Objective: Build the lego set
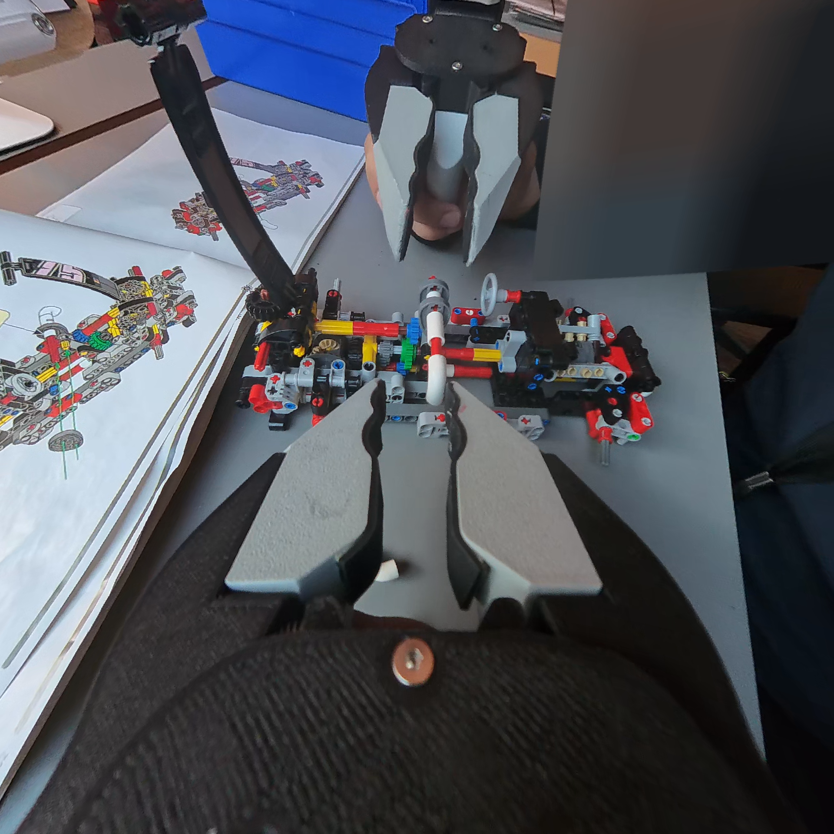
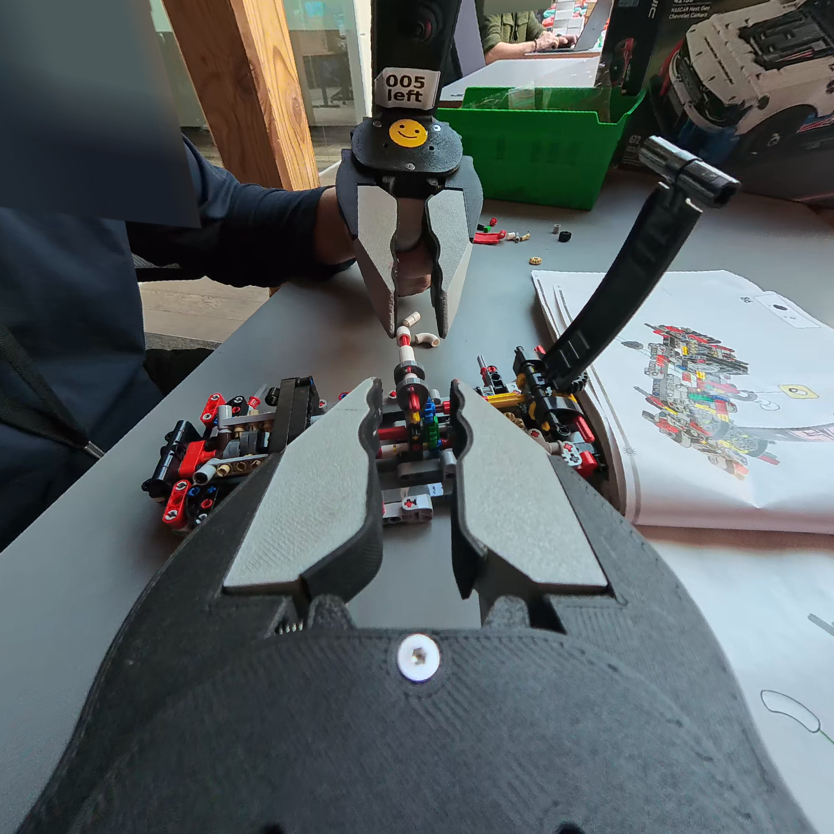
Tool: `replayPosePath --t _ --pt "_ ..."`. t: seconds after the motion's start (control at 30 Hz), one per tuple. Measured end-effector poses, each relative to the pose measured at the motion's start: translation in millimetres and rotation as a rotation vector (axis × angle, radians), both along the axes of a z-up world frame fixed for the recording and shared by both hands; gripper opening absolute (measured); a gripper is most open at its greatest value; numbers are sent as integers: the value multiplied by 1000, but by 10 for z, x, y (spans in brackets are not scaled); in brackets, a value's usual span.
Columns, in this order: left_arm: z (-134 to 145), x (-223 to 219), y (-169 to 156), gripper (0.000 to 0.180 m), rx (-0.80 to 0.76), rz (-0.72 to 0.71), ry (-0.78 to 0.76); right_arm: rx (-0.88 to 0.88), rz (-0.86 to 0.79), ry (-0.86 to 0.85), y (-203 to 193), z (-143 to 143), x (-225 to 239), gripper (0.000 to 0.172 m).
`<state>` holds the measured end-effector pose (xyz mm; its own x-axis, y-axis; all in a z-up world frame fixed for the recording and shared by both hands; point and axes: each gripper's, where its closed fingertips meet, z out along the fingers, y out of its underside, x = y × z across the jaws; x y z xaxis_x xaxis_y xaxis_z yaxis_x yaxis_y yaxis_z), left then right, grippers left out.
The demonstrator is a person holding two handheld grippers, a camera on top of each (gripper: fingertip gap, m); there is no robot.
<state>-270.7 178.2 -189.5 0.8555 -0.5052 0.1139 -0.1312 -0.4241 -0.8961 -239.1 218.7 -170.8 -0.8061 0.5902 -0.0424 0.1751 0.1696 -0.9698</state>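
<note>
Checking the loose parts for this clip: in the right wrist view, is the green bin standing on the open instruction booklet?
No. The green bin stands on the grey table at the far edge, well apart from the instruction booklet.

We see left tool (image 2: 417, 334): grey wedge fingers, black printed body, yellow smiley sticker, white label | right tool (image 2: 415, 397): same grey fingers, silver screw | dark navy sleeve (image 2: 252, 225)

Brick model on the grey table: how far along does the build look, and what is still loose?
Done: the brick model has gears, axles, a white-and-red pipe and a tall black strip fitted.

In hand: nothing. The left gripper is open at the pipe's curved end; the right gripper is open over the middle.

Probably left: a white elbow, a short white tube and small parts lie loose.
</note>
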Motion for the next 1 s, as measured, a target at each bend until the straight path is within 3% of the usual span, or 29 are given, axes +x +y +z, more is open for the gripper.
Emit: replayPosePath --t 0.3,0.57,1.0 --pt "-2 14 -22 18 -1 -16 -3 -10 18 0 -10 10 26 18" --pt "25 101 -19 5 15 -41 -7 111 5 -52 -78 -177 -22 14" --pt "23 130 37 4 -41 -18 -63 117 11 -79 -77 -202 -27 11"
